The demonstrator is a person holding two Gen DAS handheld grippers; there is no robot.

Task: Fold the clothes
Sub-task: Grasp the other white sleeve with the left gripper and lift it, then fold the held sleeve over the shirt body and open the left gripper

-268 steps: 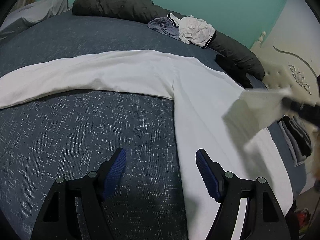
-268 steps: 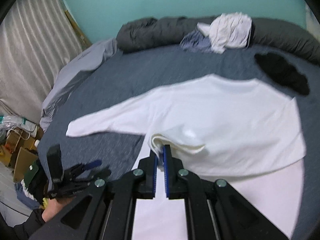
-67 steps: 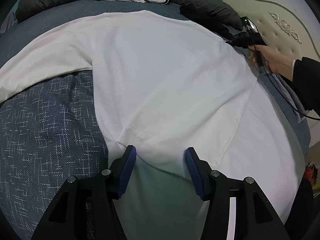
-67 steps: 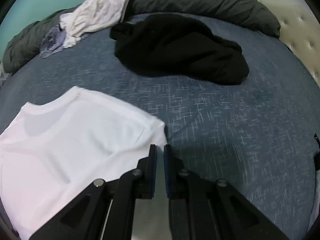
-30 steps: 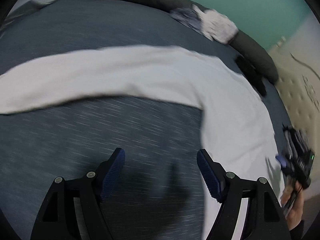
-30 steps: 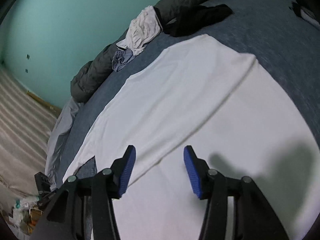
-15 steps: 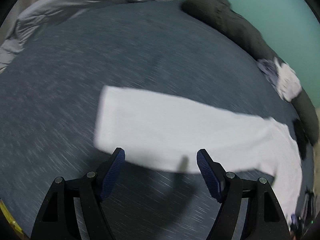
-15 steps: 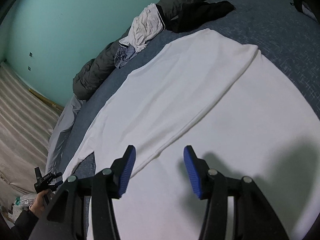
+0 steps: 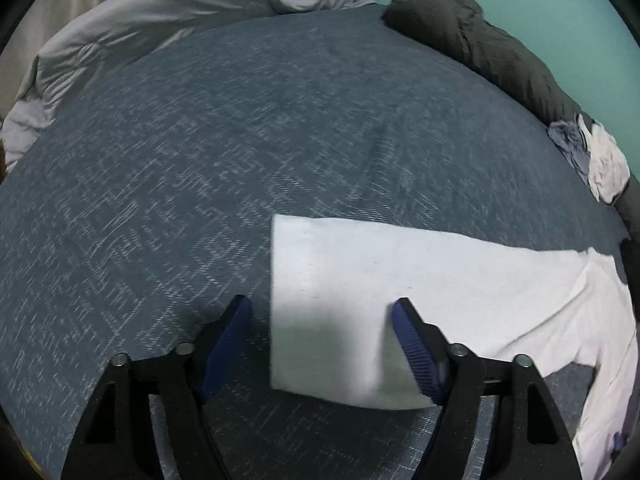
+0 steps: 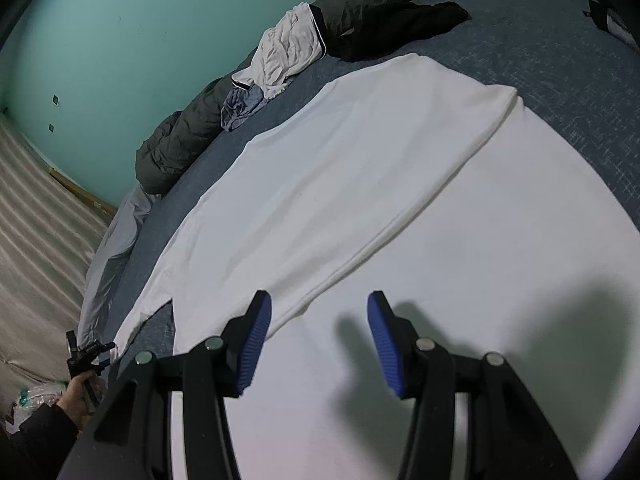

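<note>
A white long-sleeved shirt (image 10: 400,208) lies flat on the blue bedspread, with one sleeve folded across its body. In the left wrist view its other sleeve (image 9: 400,280) stretches out to the left, and the cuff end lies just in front of my left gripper (image 9: 320,336). That gripper is open and hovers over the cuff, holding nothing. My right gripper (image 10: 316,336) is open above the shirt's body, near the folded sleeve's edge, and casts a shadow on the cloth. The left gripper (image 10: 86,354) also shows small at the far left, in a person's hand.
A dark grey duvet roll (image 9: 480,40) lines the far edge of the bed below the teal wall. A crumpled white garment (image 10: 288,52), a blue-grey one (image 10: 240,108) and a black one (image 10: 400,24) lie near it. A pale grey blanket (image 9: 160,12) is bunched at the left side.
My left gripper has swung left along the outstretched sleeve to its cuff, which now lies between the open jaws. The right gripper let go of the folded sleeve and hovers open.
</note>
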